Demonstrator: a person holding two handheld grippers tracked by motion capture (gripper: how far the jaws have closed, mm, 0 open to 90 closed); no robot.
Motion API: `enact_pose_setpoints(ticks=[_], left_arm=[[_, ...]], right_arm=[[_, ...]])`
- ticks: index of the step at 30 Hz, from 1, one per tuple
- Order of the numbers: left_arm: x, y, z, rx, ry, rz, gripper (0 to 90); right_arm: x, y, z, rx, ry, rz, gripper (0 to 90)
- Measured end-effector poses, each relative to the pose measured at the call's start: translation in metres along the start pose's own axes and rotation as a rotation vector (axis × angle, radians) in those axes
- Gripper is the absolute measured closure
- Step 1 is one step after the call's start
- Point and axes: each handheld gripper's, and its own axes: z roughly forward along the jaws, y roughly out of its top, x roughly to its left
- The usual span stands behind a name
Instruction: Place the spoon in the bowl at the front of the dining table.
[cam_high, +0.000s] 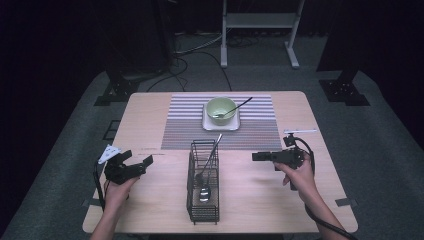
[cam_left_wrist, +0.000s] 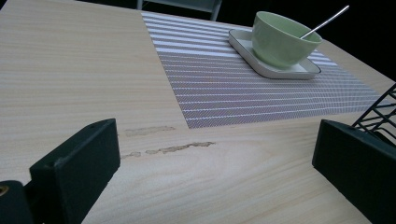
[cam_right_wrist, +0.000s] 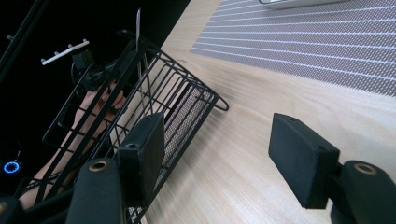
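The table (cam_high: 150, 115) was pale wood with rounded corners, and a striped grey placemat (cam_high: 185, 125) covered its far middle. A black wire basket (cam_high: 203, 181) stood just in front of the placemat: a tall, narrow open grid with a mesh floor. It held a metal spoon (cam_high: 204, 192) whose handle leaned out over the basket's far rim. Bare wood lay open on both sides of the basket, out to the table's side edges. Beyond the basket, on the placemat, a green bowl (cam_high: 221, 109) with another spoon (cam_high: 239, 106) sat on a white tray (cam_high: 207, 124). The left gripper (cam_high: 141, 160) hovered left of the basket, jaws wide and empty. The right gripper (cam_high: 256, 156) hovered right of it, pointing at it, jaws likewise wide with nothing between.
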Motion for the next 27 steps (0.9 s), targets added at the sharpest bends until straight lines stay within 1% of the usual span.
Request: enact_pose_setpoints(ticks=[13,17,21,22,25,27], left_arm=[[-0.001,0.0,0.001,0.002,-0.006,0.005,0.0],[-0.001,-0.001,0.001,0.003,-0.006,0.007,0.0],[-0.002,-0.001,0.001,0.003,-0.007,0.006,0.0],[-0.002,-0.001,0.001,0.003,-0.007,0.006,0.0],[-0.002,0.0,0.001,0.005,-0.009,0.009,0.0],[-0.002,0.0,0.001,0.004,-0.008,0.01,0.0]], right_arm=[[0.003,-0.016,-0.002,0.004,0.021,0.001,33.6],[0.003,-0.022,-0.003,0.008,0.019,0.0,32.7],[0.002,-0.031,-0.005,0.009,0.03,0.01,32.5],[0.002,-0.031,-0.005,0.009,0.03,0.01,32.5],[0.001,-0.04,-0.006,0.006,0.045,0.016,31.2],[0.001,-0.044,-0.008,0.008,0.066,0.022,29.5]])
